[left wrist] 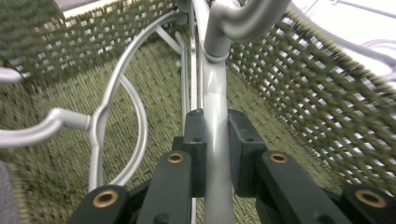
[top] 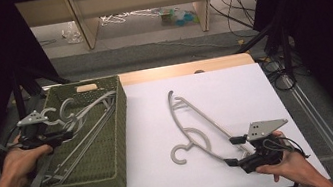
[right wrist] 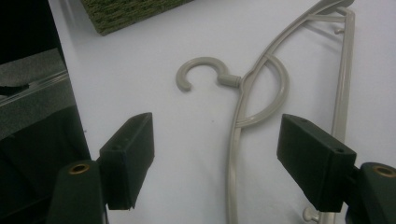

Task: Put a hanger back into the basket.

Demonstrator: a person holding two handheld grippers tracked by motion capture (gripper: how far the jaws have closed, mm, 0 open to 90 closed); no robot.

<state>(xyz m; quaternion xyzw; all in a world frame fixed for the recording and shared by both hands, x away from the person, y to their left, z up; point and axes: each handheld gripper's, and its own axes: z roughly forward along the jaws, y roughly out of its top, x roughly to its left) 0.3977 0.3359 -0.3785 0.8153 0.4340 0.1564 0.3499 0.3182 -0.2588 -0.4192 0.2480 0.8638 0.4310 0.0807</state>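
Observation:
A grey plastic hanger (top: 195,125) lies flat on the white table (top: 234,88), its hook toward the front. My right gripper (top: 233,151) stands open at the hanger's near end, one jaw on each side of the arm (right wrist: 235,154) without touching it; the right gripper view (right wrist: 217,140) shows wide gaps. Inside the green woven basket (top: 112,147) at the left, my left gripper (top: 69,134) is shut on a second grey hanger (left wrist: 217,100) just below its hook neck. My left gripper (left wrist: 217,149) has both pads pressed on that bar.
More grey hangers (top: 91,136) lie in the basket, one with a curved brace (left wrist: 116,107) beside the held one. The basket wall (left wrist: 327,102) rises close on one side. Cables and table legs stand beyond the table's far edge.

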